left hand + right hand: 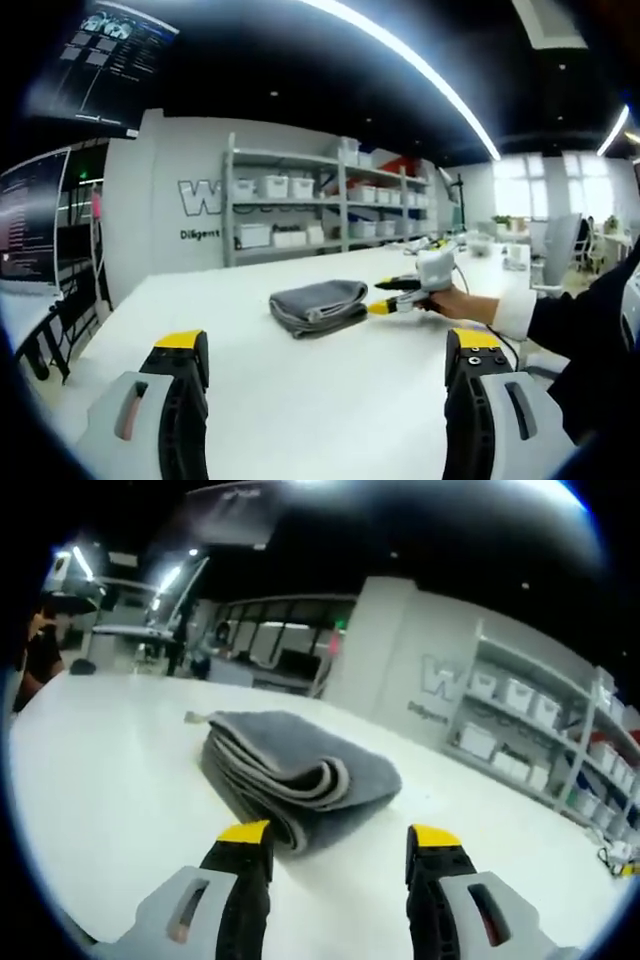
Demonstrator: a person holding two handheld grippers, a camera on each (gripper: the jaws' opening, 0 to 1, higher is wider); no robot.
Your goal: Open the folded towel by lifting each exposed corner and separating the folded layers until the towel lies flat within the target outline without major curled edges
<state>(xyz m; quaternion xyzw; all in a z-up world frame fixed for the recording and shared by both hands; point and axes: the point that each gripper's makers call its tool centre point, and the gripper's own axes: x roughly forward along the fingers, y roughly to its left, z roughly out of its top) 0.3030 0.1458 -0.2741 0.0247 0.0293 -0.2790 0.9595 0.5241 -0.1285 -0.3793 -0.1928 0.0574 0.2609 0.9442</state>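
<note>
A folded grey towel (318,304) lies on the white table (300,400), several layers stacked with rounded fold edges. In the right gripper view the grey towel (290,770) sits just beyond my right gripper (340,845), whose yellow-tipped jaws stand open with nothing between them. In the left gripper view my left gripper (325,350) hangs open over bare table, well short of the towel. The right gripper (395,296), held by a hand in a white cuff and dark sleeve, points at the towel's right edge from the right.
Shelves with white bins (300,205) line the far wall. Monitors (30,215) stand at the left. Small items and cables (500,250) sit on the table's far right end. Another table and a person (40,650) are at the left of the right gripper view.
</note>
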